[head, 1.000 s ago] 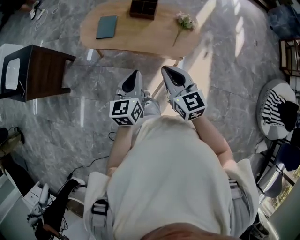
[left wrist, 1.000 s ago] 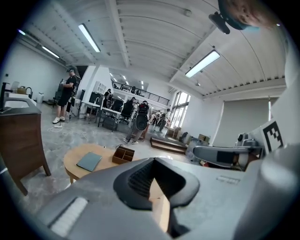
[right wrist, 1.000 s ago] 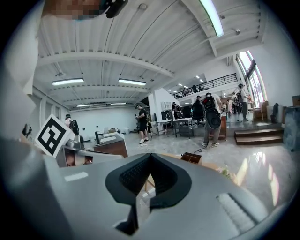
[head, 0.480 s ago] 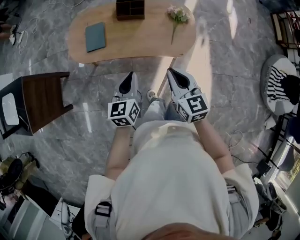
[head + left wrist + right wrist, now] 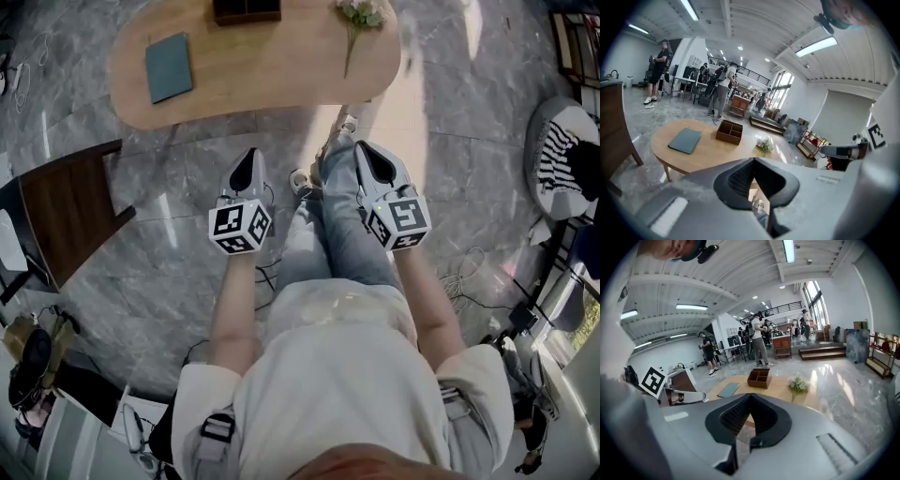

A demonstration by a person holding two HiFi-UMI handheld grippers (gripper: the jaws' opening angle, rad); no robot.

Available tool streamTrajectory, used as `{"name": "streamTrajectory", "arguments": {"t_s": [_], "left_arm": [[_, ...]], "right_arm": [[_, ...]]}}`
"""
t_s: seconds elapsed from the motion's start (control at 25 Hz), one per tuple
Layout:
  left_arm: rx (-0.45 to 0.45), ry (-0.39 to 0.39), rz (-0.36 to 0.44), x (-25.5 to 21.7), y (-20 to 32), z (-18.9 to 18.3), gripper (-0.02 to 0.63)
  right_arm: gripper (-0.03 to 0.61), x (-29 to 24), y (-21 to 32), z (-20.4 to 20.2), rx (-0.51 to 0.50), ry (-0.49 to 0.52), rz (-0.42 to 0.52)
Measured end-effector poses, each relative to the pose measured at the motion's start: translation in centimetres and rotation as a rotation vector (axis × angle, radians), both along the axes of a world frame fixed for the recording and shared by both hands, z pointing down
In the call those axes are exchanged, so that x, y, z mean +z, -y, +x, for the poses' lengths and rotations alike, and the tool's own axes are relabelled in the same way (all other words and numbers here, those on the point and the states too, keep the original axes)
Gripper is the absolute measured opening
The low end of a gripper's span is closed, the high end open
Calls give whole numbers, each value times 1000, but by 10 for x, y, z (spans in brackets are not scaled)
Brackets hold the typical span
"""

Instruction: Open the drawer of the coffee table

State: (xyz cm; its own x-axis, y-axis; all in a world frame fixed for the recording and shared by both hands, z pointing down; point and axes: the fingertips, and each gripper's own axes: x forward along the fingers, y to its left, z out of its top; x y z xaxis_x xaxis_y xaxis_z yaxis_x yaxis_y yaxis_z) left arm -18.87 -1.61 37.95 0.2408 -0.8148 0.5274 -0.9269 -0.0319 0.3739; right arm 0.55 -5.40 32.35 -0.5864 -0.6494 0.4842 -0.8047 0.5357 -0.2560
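The oval wooden coffee table (image 5: 272,70) stands ahead of me, and no drawer front shows in any view. On it lie a teal book (image 5: 169,66), a dark compartment box (image 5: 246,9) and a flower sprig (image 5: 361,13). My left gripper (image 5: 249,154) is shut and empty, held over the floor short of the table's near edge. My right gripper (image 5: 360,146) is also shut and empty, beside it on the right, above my knees. In the left gripper view the shut left gripper (image 5: 752,161) points at the table (image 5: 693,152). In the right gripper view the right gripper (image 5: 750,397) faces the table (image 5: 778,389).
A dark brown side table (image 5: 66,211) stands at the left. My jeans-clad legs (image 5: 328,230) stretch between the grippers. A round seat with a striped cloth (image 5: 561,159) is at the right. Cables (image 5: 464,272) lie on the marble floor. People stand far behind the table (image 5: 719,89).
Both grippers have sunk lower and spread a little apart, staying shut. My legs have come into view between them, and the table has slid toward the top of the head view.
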Motion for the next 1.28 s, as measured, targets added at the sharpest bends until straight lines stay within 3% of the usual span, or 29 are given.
{"name": "streamTrajectory", "arguments": {"t_s": [0.48, 0.8, 1.08, 1.28], "left_arm": [[-19, 79, -143, 138, 12, -22, 2], [7, 103, -220, 212, 24, -37, 19], [88, 114, -280, 277, 31, -40, 202], [98, 121, -260, 307, 46, -49, 309]], "right_arm": [[0, 126, 27, 33, 54, -71, -113], [45, 215, 37, 50, 34, -120, -212], [140, 287, 39, 69, 41, -185, -277], [194, 330, 44, 77, 58, -225, -292]]}}
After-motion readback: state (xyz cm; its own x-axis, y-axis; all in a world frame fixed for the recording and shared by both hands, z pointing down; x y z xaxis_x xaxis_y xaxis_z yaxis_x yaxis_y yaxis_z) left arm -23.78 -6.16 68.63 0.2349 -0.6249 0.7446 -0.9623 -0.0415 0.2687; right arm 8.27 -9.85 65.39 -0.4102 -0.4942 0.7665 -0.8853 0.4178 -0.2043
